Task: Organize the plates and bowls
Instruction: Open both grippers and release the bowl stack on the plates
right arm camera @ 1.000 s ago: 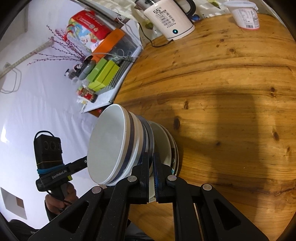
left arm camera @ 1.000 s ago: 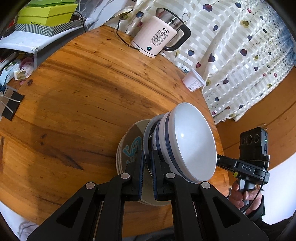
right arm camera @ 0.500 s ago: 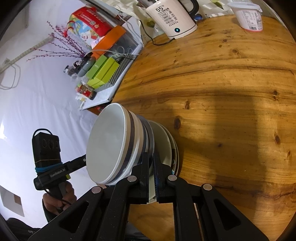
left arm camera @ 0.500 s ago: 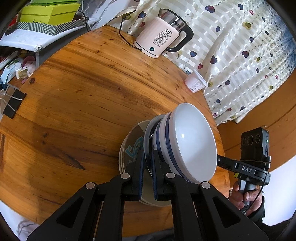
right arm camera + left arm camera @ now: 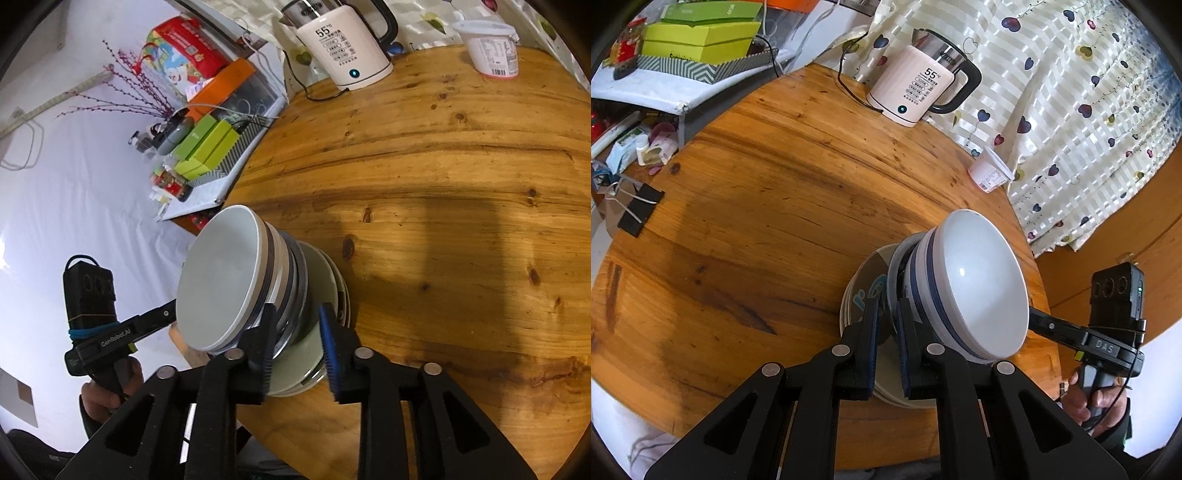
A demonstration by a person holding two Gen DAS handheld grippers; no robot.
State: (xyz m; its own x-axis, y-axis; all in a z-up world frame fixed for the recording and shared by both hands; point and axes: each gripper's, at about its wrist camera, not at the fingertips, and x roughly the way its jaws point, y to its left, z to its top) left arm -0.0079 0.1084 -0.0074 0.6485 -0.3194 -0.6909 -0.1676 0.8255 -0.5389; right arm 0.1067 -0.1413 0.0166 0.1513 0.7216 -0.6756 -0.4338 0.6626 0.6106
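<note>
A stack of white bowls with blue bands (image 5: pixel 975 284) sits on a stack of plates (image 5: pixel 864 295) near the edge of the round wooden table (image 5: pixel 775 206). My left gripper (image 5: pixel 886 317) is shut on the rim of the plate stack, under the bowls. In the right wrist view the bowls (image 5: pixel 225 284) and plates (image 5: pixel 321 280) show from the opposite side. My right gripper (image 5: pixel 295 328) is open, with its jaws apart on either side of the plate rim.
A white electric kettle (image 5: pixel 919 96) with its cord stands at the table's far edge. A white plastic cup (image 5: pixel 990 173) sits near the curtain side. Green boxes (image 5: pixel 698 37) and clutter lie on a shelf beyond the table. A binder clip (image 5: pixel 635 206) lies at the left.
My right gripper has opened and let go of the plate rim. The left gripper stays shut on the plates, and the view has shifted a little.
</note>
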